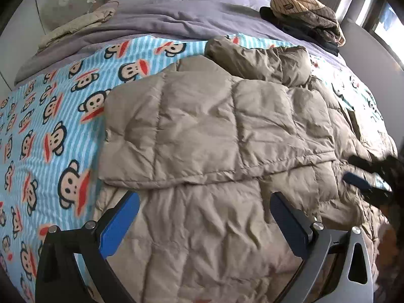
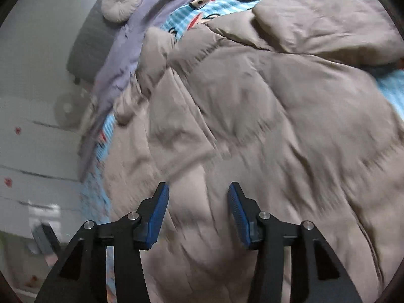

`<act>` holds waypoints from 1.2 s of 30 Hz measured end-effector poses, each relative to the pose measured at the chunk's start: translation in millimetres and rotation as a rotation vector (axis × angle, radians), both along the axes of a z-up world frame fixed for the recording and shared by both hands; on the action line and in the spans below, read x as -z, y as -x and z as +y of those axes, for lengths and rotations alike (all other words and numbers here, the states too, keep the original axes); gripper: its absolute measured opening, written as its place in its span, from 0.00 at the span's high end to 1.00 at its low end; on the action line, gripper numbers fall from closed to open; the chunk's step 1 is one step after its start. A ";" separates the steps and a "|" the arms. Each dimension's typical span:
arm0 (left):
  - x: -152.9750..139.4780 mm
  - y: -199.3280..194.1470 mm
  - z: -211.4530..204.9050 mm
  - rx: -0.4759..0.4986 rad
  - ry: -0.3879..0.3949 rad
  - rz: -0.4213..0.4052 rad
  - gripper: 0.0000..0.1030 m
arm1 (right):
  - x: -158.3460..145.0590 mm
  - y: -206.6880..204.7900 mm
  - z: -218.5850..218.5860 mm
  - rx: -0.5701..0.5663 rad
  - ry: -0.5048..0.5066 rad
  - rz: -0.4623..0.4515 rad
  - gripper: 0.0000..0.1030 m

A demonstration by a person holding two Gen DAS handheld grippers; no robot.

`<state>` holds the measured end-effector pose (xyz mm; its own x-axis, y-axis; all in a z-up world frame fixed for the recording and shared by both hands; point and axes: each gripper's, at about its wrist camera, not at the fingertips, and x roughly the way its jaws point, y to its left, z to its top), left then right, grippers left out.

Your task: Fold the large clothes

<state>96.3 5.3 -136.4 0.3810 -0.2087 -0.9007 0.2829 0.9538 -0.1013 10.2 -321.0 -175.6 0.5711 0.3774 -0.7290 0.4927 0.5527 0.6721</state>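
Note:
A large beige quilted down jacket (image 1: 214, 126) lies spread on the bed, one panel folded over its middle and a sleeve or hood bunched at the far end (image 1: 265, 58). My left gripper (image 1: 204, 199) is open and empty just above the jacket's near part. The right gripper (image 1: 366, 174) shows at the right edge of the left wrist view, over the jacket. In the right wrist view the right gripper (image 2: 197, 192) is open and empty above the jacket (image 2: 252, 113); that view is blurred by motion.
The bed has a blue striped monkey-print sheet (image 1: 50, 116) and a purple duvet (image 1: 176, 12) at the head. Folded clothes (image 1: 305, 12) are stacked at the far right, a beige folded piece (image 1: 75, 25) at the far left. A round white cushion (image 2: 121, 2) leans on the headboard.

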 end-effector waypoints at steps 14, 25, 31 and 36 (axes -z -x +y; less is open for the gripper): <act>17.8 14.4 -42.7 -0.013 -0.087 0.065 0.00 | 26.4 -26.8 -31.8 0.034 -0.059 0.060 0.98; 14.7 28.0 -96.9 0.054 -0.160 0.078 0.00 | -15.4 40.5 -68.0 -0.069 0.024 0.087 0.45; 16.7 32.5 -129.1 0.078 -0.169 0.092 0.00 | -23.9 74.4 -127.2 0.037 0.039 0.071 0.22; 20.0 39.0 -156.4 0.110 -0.171 0.104 0.00 | -29.3 100.1 -187.0 0.161 0.064 0.041 0.04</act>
